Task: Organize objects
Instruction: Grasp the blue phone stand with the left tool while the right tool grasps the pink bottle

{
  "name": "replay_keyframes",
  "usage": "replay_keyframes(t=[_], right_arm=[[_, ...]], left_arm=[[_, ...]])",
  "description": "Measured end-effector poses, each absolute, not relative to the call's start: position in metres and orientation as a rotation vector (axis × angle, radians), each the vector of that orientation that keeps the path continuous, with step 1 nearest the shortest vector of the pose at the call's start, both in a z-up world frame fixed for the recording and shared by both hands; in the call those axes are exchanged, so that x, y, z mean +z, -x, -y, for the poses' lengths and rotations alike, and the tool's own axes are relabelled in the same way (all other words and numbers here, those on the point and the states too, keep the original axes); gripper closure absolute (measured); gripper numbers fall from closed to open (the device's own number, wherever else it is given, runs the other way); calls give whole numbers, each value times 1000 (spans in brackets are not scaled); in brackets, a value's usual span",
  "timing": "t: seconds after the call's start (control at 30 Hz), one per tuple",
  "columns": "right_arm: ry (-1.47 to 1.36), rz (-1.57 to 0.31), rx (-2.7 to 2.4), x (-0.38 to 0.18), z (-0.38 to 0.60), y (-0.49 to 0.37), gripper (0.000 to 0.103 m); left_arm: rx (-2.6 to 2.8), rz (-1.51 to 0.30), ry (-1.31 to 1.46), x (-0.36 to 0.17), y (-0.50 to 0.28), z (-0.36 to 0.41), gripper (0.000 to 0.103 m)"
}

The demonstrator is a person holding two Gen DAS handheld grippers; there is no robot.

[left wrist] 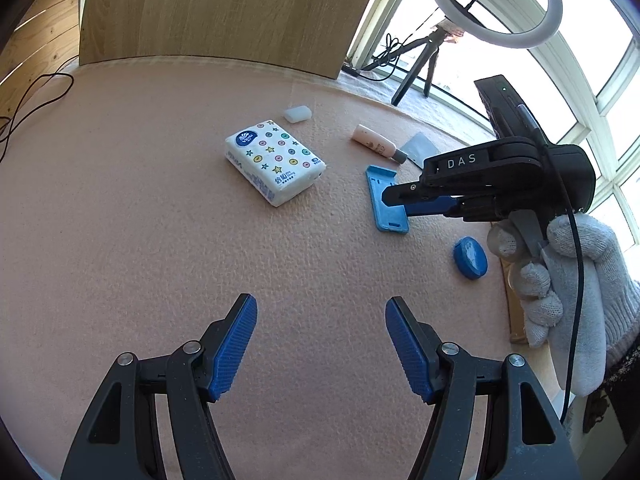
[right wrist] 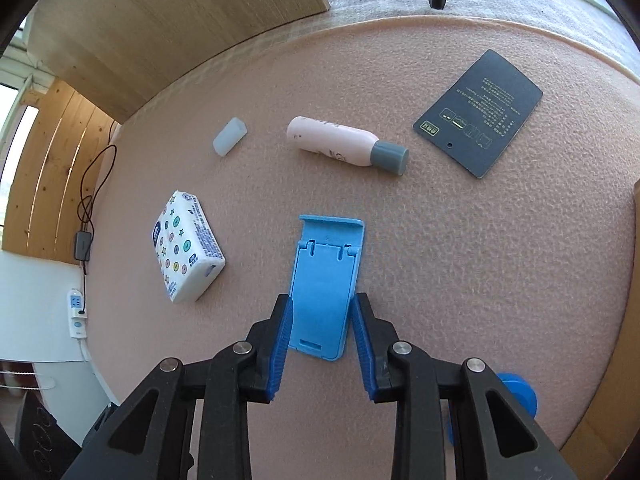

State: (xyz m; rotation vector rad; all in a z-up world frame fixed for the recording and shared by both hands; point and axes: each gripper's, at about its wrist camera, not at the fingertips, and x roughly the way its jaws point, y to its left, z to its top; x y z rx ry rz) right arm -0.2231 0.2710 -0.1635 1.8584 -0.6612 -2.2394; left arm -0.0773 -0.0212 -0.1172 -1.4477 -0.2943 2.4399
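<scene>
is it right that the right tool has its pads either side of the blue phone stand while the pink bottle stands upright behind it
Not quite. The pink bottle lies on its side, grey cap pointing right, as the right wrist view shows. The rest holds: the right tool has its pads either side of the blue phone stand, with the bottle beyond it.

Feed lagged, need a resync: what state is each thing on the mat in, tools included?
Blue phone stand: folded flat, between the right tool's fingers.
Right tool: open, straddling the stand, not clamped.
Left tool: open, empty.
Pink bottle: lying on its side, grey cap on.
Tissue pack: sealed, lying flat.
Dark card: lying flat.
</scene>
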Motion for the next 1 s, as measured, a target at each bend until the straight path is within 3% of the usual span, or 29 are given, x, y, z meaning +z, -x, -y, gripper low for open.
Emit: replay_keyframes(t=[0.13,0.43,0.67,1.0], right_arm=[[-1814,681,-2239,-155,-270,220,75],[-1731,575,-2445,-114,-310,237,60],[-1719,397,-2440,-110,-310,265,59],[-1726,412,-2346,-125,-316,297,59]], left_arm=[[2441,263,1454,-116,86,19,33],[2392,110,1423,-113,137,-27,33],[2342,-51,1459,-127,178,-75,32],[2360,-159,1500,-153,205,-100,33]])
